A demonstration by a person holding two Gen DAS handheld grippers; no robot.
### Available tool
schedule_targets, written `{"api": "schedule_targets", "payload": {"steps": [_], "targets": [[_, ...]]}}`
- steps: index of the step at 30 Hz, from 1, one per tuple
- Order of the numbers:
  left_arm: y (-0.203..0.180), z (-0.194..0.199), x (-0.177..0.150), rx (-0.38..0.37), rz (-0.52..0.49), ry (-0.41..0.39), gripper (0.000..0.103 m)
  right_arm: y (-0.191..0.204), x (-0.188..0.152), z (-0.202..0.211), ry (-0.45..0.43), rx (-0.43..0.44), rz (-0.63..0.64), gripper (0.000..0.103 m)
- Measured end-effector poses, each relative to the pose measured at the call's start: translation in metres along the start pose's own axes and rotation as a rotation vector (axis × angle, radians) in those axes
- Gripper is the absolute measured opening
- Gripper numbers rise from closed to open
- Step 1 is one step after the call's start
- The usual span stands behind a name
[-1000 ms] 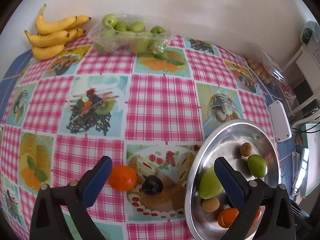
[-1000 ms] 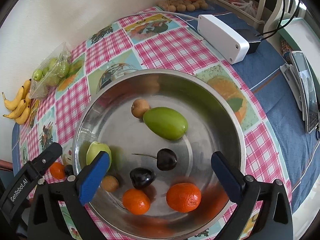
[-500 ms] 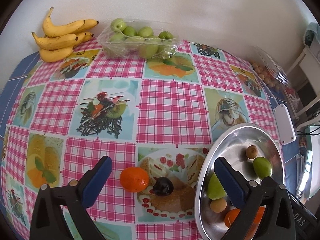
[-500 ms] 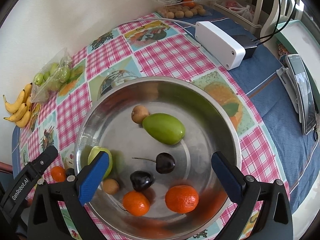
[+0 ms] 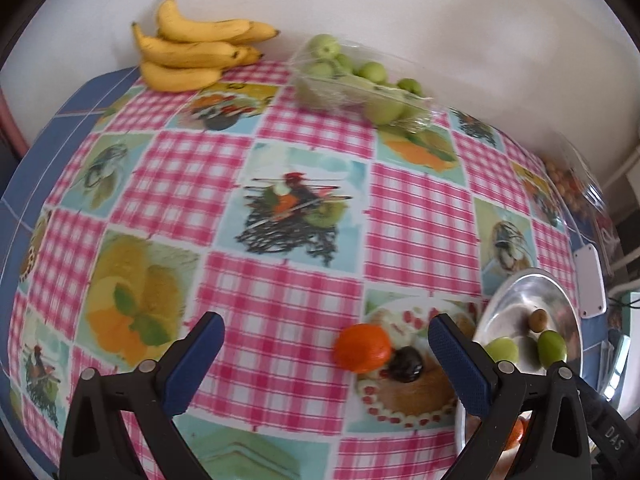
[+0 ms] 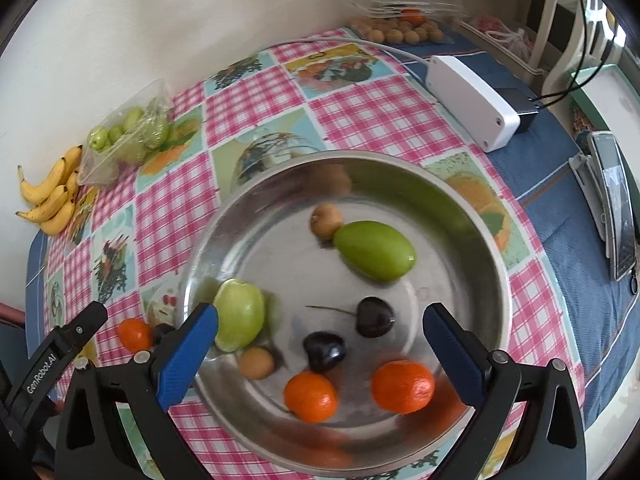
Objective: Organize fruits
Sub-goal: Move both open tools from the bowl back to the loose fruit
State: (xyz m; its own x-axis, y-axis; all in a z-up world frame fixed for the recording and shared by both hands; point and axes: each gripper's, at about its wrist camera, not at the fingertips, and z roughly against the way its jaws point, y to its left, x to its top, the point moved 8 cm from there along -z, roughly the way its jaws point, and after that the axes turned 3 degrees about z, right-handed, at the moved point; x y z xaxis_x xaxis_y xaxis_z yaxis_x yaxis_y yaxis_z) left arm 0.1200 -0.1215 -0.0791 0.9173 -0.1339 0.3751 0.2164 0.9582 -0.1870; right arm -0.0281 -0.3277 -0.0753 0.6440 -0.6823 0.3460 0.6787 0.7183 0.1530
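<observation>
Jaws spread wide and empty on both the left gripper and the right gripper. A tangerine and a dark cherry lie touching on the desk, just beside the steel bowl of fruit under the right gripper.

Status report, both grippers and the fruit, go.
Left gripper open, empty. Right gripper open over steel bowl. Orange and dark cherry on tablecloth beside bowl. Path clear.
</observation>
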Motion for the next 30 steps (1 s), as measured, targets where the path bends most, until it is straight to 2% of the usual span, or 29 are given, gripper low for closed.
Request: {"api": "schedule_targets", "payload": {"steps": [10, 20, 30], "targets": [[0.035, 0.011, 0.008, 0.018, 0.057, -0.022, 0.103, 0.043, -0.009, 0.002, -0.004, -0.018, 0.14, 0.102], [0.076, 0.02, 0.018, 0.049, 0.134, -0.04, 0.103, 0.111, -0.021, -0.002, -0.004, 0.045, 0.259, 0.102], [0.103, 0.017, 0.019, 0.062, 0.189, -0.028, 0.103, 0.153, -0.034, -0.011, 0.016, 0.115, 0.308, 0.102]]}}
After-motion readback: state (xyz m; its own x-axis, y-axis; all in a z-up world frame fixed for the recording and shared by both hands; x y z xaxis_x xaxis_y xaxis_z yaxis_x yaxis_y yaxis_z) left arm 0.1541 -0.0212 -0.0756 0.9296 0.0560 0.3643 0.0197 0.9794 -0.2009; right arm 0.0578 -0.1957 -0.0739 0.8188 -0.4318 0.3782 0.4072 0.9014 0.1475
